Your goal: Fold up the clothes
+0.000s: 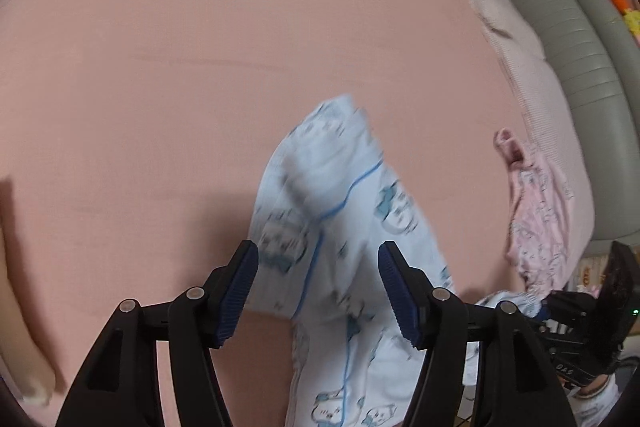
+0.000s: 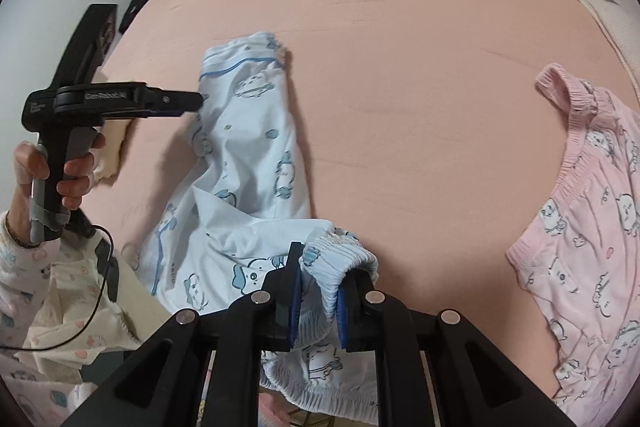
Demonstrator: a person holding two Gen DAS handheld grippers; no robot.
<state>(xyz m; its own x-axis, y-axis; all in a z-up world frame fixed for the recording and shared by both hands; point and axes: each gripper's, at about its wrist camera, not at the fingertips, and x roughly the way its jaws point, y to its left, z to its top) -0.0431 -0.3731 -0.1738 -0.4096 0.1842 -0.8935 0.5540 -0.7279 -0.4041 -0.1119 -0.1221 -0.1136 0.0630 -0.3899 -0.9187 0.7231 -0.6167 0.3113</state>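
A pair of light blue cotton pyjama trousers with a cartoon print and blue piping lies crumpled on the salmon-pink bed sheet, near the front edge of the bed. One leg extends away from the camera; the elasticated waistband is at the near end.

The right gripper has its jaws closed tight on a bunched section of the elastic waistband, which bulges up between the blue pads.

The left gripper hovers over the leg of the trousers with its jaws spread wide and nothing between them. In the right wrist view the left gripper sits at the left edge of the trouser leg, held by the person's left hand.

A second pair of pink printed pyjama trousers lies to the right, well apart from the blue pair.
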